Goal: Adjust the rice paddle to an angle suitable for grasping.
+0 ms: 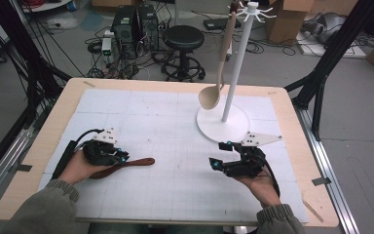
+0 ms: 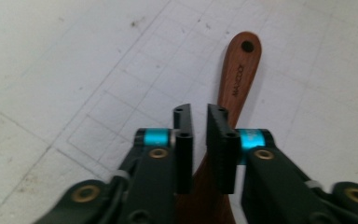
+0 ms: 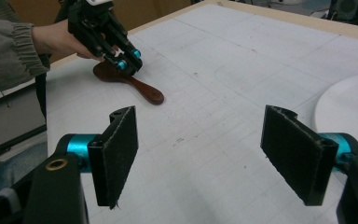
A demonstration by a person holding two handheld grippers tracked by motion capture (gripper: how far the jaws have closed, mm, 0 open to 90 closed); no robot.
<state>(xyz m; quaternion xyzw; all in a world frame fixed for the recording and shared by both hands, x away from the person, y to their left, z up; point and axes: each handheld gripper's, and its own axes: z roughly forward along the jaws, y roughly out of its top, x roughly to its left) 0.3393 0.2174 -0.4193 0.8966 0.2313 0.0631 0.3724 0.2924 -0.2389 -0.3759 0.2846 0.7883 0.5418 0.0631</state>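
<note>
- Left gripper (image 2: pixel 199 122): jaws nearly together, held just above the dark wooden spatula (image 2: pixel 237 77); no grip is evident.
- Right gripper (image 3: pixel 214 154): jaws wide apart, nothing held.
- Advice: handle is best centred between jaws before closing.

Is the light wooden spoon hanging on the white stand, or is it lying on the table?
Hanging. The light wooden spoon hangs from a hook at the top of the white stand; its bowl sits just above the stand's round base.

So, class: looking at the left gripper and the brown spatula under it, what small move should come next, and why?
Probably lower the left gripper and shut it on the spatula: its jaws stand slightly apart above the handle, which lies flat on the table.
</note>
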